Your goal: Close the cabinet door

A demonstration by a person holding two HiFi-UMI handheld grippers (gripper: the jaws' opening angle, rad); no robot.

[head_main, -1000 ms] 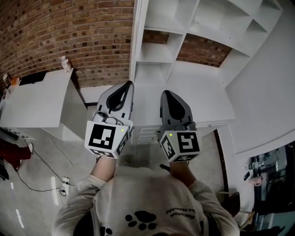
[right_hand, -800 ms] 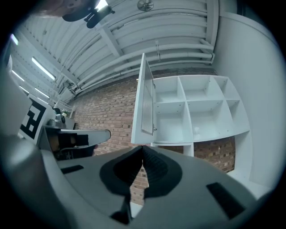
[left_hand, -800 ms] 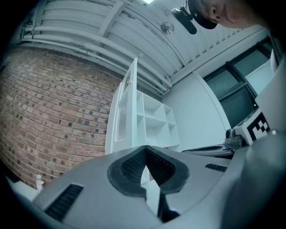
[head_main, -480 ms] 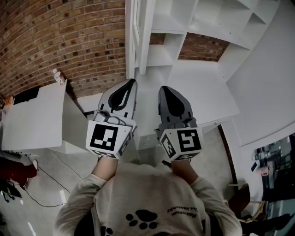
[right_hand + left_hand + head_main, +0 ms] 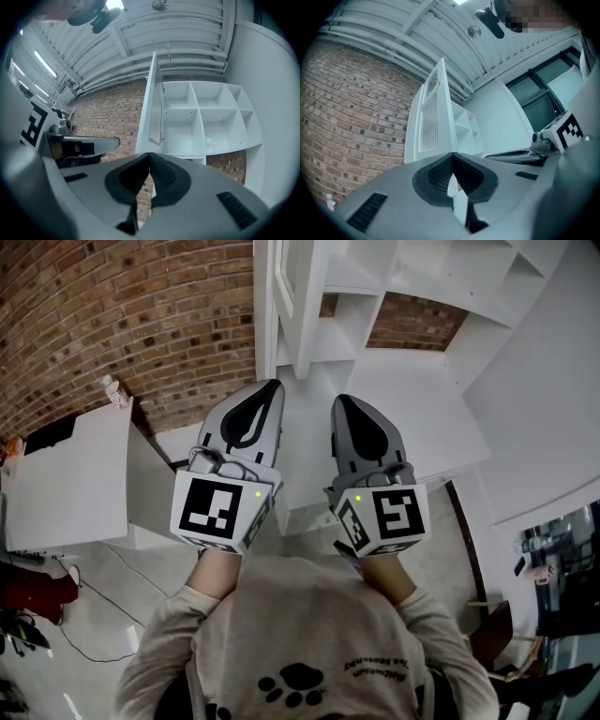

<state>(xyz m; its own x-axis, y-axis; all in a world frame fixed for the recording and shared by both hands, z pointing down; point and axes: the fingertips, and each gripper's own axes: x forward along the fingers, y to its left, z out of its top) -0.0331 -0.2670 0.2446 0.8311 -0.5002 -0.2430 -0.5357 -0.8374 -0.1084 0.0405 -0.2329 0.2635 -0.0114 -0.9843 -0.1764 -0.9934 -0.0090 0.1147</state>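
The white cabinet door (image 5: 302, 298) stands open, edge-on to me, at the left side of the open white shelf cabinet (image 5: 403, 277). It has a slatted panel (image 5: 429, 117) in the left gripper view, and in the right gripper view the door (image 5: 152, 101) hangs left of the empty compartments (image 5: 211, 117). My left gripper (image 5: 271, 385) is shut and empty, pointing at the door's lower end. Beside it my right gripper (image 5: 338, 400) is also shut and empty. Neither touches the door. Both pairs of jaws meet tip to tip in the left gripper (image 5: 452, 155) and right gripper (image 5: 149, 154) views.
A white counter (image 5: 417, 423) runs below the cabinet. A brick wall (image 5: 141, 315) lies to the left, with a white side table (image 5: 66, 474) bearing a small bottle (image 5: 111, 390). Cables (image 5: 98, 601) lie on the floor. A white wall (image 5: 548, 399) bounds the right.
Both grippers have moved forward side by side toward the cabinet. The open door now reaches further down into the head view, just beyond the left gripper's tip. Both stay shut.
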